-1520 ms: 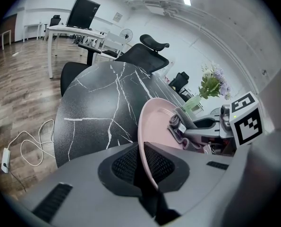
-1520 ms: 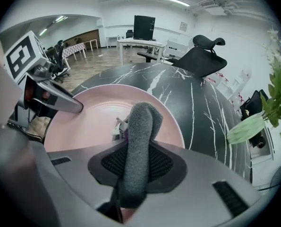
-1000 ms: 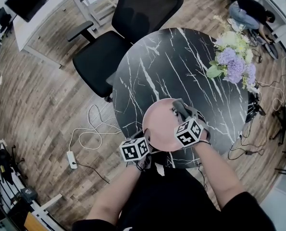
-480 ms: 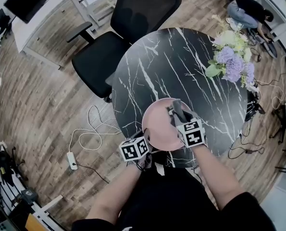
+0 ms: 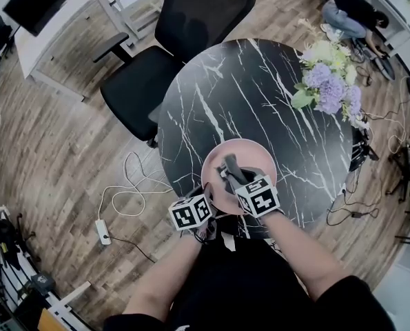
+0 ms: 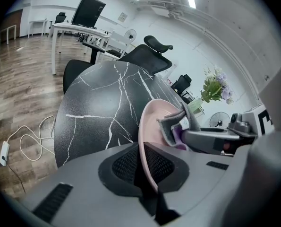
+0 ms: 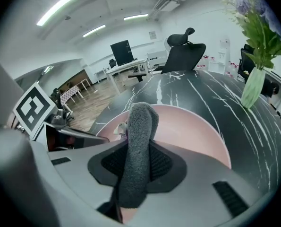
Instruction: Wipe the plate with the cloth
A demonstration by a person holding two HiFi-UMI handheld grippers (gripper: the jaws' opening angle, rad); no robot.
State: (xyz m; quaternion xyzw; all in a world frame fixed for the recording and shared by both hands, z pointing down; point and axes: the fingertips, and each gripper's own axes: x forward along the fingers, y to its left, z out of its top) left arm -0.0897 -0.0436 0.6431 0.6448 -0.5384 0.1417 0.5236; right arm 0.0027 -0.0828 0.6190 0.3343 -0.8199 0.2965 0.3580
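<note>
A pink plate [image 5: 249, 156] is held tilted over the near edge of the black marble table [image 5: 260, 88]. My left gripper [image 5: 206, 197] is shut on the plate's near-left rim; in the left gripper view the rim [image 6: 147, 141] runs between the jaws of the left gripper [image 6: 142, 167]. My right gripper [image 5: 231, 171] is shut on a grey cloth [image 5: 229, 164] and presses it on the plate's face. In the right gripper view the cloth [image 7: 138, 136] stands folded between the jaws of the right gripper [image 7: 135, 169], over the plate [image 7: 192, 131]. The cloth [image 6: 171, 126] also shows against the plate in the left gripper view.
A vase of purple and white flowers [image 5: 329, 81] stands at the table's right edge. A black office chair [image 5: 184, 33] is behind the table. A cable with a power strip [image 5: 105, 227] lies on the wood floor at left. A person [image 5: 356, 12] sits at the far right.
My right gripper has swept the cloth across the plate from its right side toward its left and near side, rolling as it went. The left gripper has kept its hold in place.
</note>
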